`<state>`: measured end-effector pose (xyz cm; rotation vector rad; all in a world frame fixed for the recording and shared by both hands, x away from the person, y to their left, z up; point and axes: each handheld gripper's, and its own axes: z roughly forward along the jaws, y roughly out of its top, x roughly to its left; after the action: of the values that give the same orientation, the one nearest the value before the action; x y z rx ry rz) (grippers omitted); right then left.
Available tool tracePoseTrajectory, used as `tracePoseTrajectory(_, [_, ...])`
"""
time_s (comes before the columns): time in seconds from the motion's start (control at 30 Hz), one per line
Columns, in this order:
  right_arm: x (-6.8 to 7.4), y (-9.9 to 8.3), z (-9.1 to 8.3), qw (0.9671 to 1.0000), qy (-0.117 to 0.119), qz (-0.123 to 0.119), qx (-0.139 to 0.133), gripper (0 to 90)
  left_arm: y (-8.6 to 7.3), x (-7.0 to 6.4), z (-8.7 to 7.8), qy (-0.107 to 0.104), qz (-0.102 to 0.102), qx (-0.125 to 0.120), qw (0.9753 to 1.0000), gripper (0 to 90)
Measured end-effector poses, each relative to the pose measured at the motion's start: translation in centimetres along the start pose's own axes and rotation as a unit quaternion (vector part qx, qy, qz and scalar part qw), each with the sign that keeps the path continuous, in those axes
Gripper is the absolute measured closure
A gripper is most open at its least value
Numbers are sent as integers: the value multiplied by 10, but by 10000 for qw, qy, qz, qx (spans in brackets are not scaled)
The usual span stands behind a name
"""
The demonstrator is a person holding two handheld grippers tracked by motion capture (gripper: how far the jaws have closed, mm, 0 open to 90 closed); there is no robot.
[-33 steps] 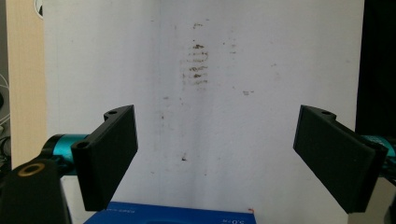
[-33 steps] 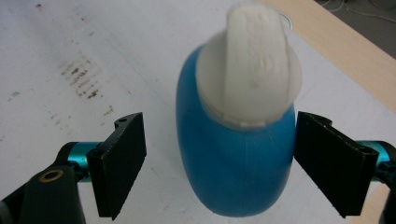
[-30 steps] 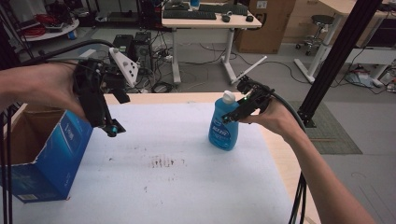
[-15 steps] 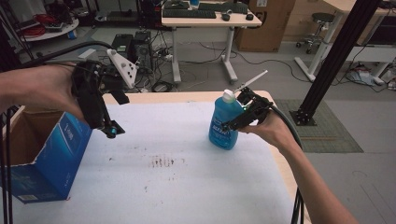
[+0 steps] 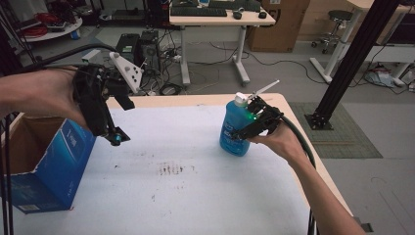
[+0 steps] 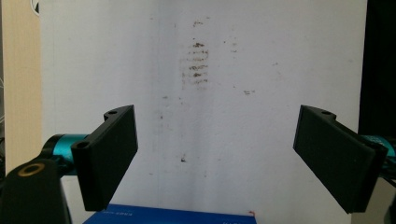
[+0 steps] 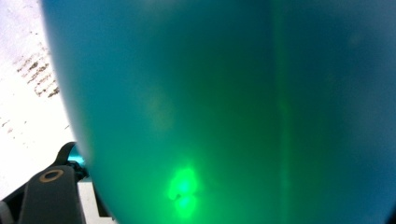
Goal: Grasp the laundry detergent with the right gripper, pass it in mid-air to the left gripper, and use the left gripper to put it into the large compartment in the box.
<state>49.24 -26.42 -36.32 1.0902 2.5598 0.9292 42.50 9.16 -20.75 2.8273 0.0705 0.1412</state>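
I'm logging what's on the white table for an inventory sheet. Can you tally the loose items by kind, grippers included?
Bottles: 1, the blue bottle standing upright near the table's right edge.
Boxes: 1, the blue cardboard box open at the left.
Grippers: 2, the left gripper held above the table, the right gripper at the bottle.
Total: 4

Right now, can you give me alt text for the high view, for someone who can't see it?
A person's right claw is at the side of an upright blue plastic bottle with a white cap on a white table. Whether it has closed cannot be told. The left claw hangs open above the table beside an open blue cardboard box.
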Motion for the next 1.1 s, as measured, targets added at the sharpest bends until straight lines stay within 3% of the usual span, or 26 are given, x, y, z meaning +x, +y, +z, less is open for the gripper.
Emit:
tracePoseTrajectory(0.27, [2,-2,2,10000,-53,-32,-74,168,0,0,2,-3,-2,-2,10000,138])
tracePoseTrajectory(0.5, [1,-6,4,9998,-17,77,-183,169,0,0,3,-5,-4,-6,10000,138])
tracePoseTrajectory(0.73, [1,-6,4,9995,-134,92,-261,171,0,0,3,-1,-7,-20,10000,138])
tracePoseTrajectory(0.77, [1,-6,4,9995,-122,81,-289,212,-1,0,3,-1,-18,-26,10000,138])
tracePoseTrajectory(1.1, [2,-6,5,9994,-33,62,-327,255,-3,0,4,-6,-25,-34,10000,138])
